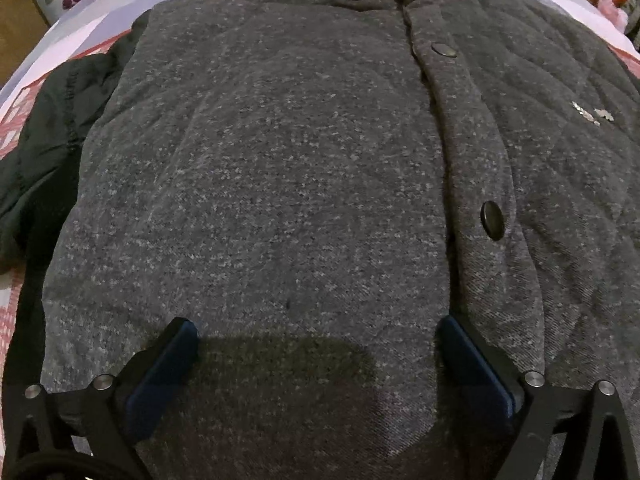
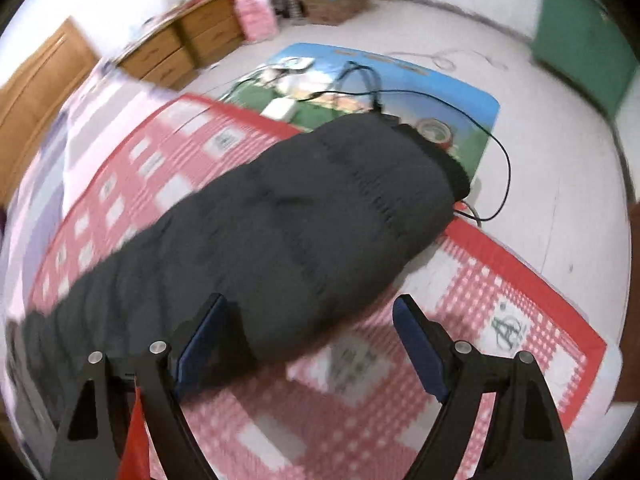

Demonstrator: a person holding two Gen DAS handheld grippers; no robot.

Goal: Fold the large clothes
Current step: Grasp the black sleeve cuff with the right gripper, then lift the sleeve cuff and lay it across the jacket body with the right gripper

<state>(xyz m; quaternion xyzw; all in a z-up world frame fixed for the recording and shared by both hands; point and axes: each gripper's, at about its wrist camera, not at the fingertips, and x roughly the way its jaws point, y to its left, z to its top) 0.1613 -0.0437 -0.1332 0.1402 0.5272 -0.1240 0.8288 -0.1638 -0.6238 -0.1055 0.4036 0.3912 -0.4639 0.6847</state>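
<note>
While the left gripper (image 1: 316, 336) hung spread wide and empty over the grey jacket (image 1: 280, 168) on the checked bedspread (image 2: 360, 396), the right gripper (image 2: 308, 320) stood released above the black sleeve (image 2: 280, 220), which perhaps overhung the bedspread's far edge.

Charcoal grey flecked jacket (image 1: 280, 184) with dark round buttons (image 1: 493, 220), black quilted sleeve (image 2: 288, 240), red-and-white checked bedcover (image 2: 460, 320) (solid red border), lilac striped sheet (image 1: 100, 28), blue pads (image 2: 416, 344) on black tools, green door (image 2: 584, 36)
</note>
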